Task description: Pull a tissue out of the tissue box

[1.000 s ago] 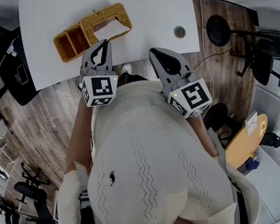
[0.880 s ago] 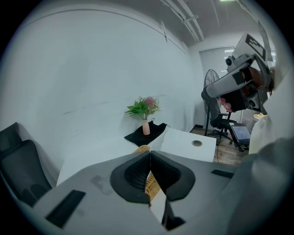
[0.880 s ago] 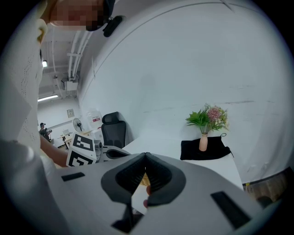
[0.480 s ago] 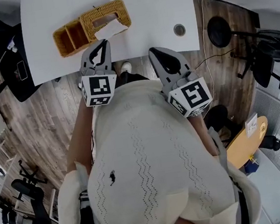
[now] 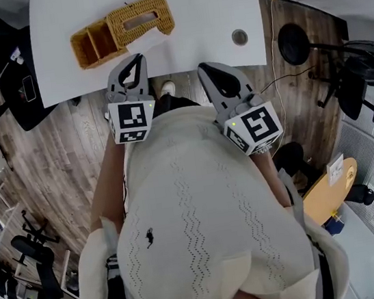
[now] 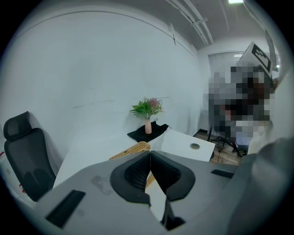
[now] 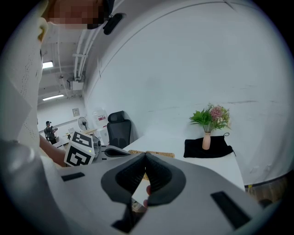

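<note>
A woven wicker tissue box [image 5: 141, 19] stands on the white table [image 5: 203, 19], joined to an open wicker organiser [image 5: 93, 46] on its left. White tissue [image 5: 146, 42] shows against the box's near side. My left gripper [image 5: 137, 58] is shut and empty, held by my chest just short of the table edge below the box. To its right and level with it, my right gripper [image 5: 204, 70] is also shut and empty. The left gripper view shows the box [image 6: 133, 149] past the closed left gripper [image 6: 149, 154]. The right gripper view shows the wicker box [image 7: 156, 154] beyond the shut right gripper [image 7: 145, 156].
A round cable grommet [image 5: 239, 36] sits in the table at the right. A black cloth [image 7: 207, 148] with a pink vase of flowers [image 7: 207, 137] lies at the far end. A black office chair [image 5: 21, 99] stands left of the table, and stands and cables [image 5: 296, 43] to the right.
The table and tissue box have slid slightly up in the head view. Both grippers have stayed shut and near my chest.
</note>
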